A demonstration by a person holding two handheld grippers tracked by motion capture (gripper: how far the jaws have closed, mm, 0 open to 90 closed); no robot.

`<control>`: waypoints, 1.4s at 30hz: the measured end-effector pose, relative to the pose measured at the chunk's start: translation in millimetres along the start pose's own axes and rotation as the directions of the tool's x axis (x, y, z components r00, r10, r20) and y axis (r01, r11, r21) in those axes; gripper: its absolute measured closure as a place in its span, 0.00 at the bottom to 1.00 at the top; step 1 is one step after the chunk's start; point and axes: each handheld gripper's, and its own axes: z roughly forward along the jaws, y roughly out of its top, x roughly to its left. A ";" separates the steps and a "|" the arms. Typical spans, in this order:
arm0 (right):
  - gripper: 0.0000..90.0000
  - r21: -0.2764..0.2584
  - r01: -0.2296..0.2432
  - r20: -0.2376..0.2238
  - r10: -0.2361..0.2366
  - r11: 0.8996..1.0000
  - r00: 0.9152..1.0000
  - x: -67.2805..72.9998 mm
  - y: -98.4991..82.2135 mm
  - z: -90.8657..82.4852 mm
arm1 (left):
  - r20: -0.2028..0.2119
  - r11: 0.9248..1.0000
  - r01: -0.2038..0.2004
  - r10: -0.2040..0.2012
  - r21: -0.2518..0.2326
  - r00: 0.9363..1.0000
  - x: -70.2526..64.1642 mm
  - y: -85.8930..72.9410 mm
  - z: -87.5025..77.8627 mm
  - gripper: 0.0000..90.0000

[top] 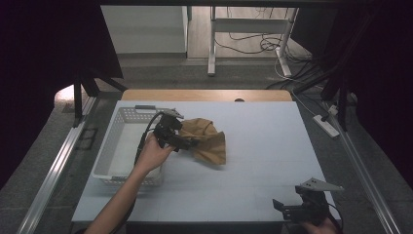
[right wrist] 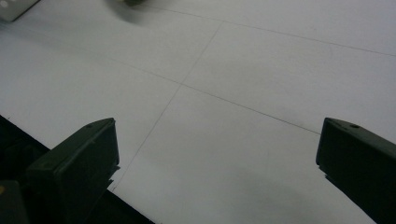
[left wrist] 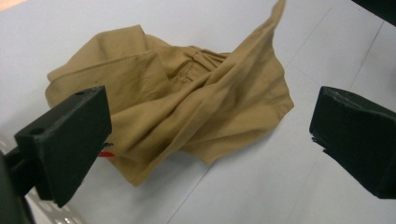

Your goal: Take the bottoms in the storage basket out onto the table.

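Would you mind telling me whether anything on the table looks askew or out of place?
The tan garment lies crumpled in a twisted heap on the table, beside the white basket rather than in it. The left gripper hovers open over it.

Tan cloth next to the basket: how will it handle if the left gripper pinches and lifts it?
The tan cloth lies crumpled in soft folds, so it will probably droop and hang limp. It looks thin, likely light. Pushed, it would probably bunch up on the white table instead of sliding whole.
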 end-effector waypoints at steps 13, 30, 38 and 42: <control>0.00 0.001 0.001 0.000 -0.001 1.000 1.000 0.0 0.0 0.1 | 0.006 1.000 0.016 -0.016 -0.018 1.000 2.8 -13.0 -10.5 0.00; 0.00 0.002 0.001 0.002 -0.001 1.000 1.000 0.1 0.1 0.3 | 0.003 0.998 0.047 -0.047 -0.043 0.999 9.3 -33.1 -20.1 0.00; 0.00 0.002 0.002 0.001 -0.002 1.000 1.000 0.1 0.1 0.2 | 0.003 0.997 0.060 -0.059 -0.054 0.998 10.5 -40.2 -25.3 0.00; 0.00 0.001 0.001 0.001 -0.001 1.000 1.000 0.1 0.0 0.1 | 0.008 0.996 0.071 -0.071 -0.062 0.997 10.1 -43.9 -28.7 0.00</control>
